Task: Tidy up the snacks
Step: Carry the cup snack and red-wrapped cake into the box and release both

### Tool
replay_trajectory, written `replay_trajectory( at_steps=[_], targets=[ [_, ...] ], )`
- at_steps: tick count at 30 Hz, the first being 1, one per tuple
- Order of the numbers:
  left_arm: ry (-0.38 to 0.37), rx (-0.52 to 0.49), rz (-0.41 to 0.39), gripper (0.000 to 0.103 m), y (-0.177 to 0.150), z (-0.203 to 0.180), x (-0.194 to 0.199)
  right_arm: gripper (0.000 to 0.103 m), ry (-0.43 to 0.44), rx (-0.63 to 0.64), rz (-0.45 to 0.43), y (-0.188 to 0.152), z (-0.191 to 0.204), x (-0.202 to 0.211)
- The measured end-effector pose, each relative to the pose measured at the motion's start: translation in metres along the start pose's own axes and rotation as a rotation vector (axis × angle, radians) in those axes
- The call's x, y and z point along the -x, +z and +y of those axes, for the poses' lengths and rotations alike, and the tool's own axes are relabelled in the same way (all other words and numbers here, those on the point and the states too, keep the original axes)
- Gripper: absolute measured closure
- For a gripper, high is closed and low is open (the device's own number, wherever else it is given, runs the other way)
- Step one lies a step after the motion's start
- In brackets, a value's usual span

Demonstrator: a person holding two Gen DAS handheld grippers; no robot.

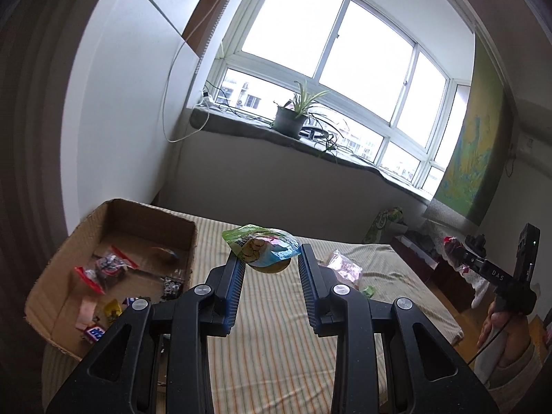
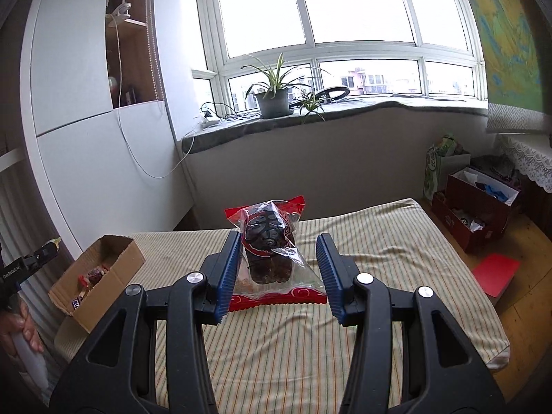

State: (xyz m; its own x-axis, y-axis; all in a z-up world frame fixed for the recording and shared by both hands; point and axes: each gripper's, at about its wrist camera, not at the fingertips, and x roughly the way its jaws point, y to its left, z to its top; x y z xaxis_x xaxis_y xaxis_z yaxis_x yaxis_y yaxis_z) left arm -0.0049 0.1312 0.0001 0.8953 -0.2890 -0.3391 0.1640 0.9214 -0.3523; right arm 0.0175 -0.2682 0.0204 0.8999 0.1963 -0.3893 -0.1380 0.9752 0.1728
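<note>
In the left wrist view my left gripper [image 1: 270, 258] holds a green and blue snack pouch [image 1: 262, 248] between its fingertips, lifted above the striped bed, to the right of the cardboard box [image 1: 41, 293]. The box holds several wrapped snacks, among them a red and clear pack [image 1: 103, 269]. In the right wrist view my right gripper [image 2: 279, 252] has its jaws wide apart, and a red-edged clear packet with a dark cake [image 2: 269, 252] rests against the left finger [image 2: 229, 269], lifted above the bed. The box [image 2: 114, 276] also shows at the left of that view.
A pink clear packet [image 1: 345, 265] and a small green candy [image 1: 368, 290] lie on the striped bed [image 2: 310, 345]. A potted plant [image 2: 272, 100] stands on the window sill. Red boxes [image 2: 476, 214] and a red book [image 2: 496, 272] lie on the wooden floor at the right.
</note>
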Motion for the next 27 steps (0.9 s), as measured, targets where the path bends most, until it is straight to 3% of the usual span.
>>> replay_trajectory(
  at_steps=[8, 13, 19, 23, 27],
  targets=[
    [0.070, 0.083, 0.010, 0.073, -0.017, 0.049, 0.016, 0.056, 0.057, 0.064, 0.066, -0.009, 0.053, -0.025],
    [0.157, 0.142, 0.011, 0.073, -0.027, 0.091, 0.034, 0.056, 0.198, 0.132, 0.152, -0.029, 0.122, -0.064],
    [0.244, 0.194, 0.000, 0.073, -0.033, 0.126, 0.053, 0.056, 0.427, 0.241, 0.247, -0.058, 0.231, -0.100],
    [0.255, 0.196, 0.001, 0.073, -0.030, 0.131, 0.053, 0.056, 0.543, 0.314, 0.271, -0.073, 0.293, -0.109],
    [0.250, 0.173, 0.006, 0.073, -0.024, 0.130, 0.047, 0.056, 0.591, 0.355, 0.260, -0.070, 0.325, -0.114]
  ],
)
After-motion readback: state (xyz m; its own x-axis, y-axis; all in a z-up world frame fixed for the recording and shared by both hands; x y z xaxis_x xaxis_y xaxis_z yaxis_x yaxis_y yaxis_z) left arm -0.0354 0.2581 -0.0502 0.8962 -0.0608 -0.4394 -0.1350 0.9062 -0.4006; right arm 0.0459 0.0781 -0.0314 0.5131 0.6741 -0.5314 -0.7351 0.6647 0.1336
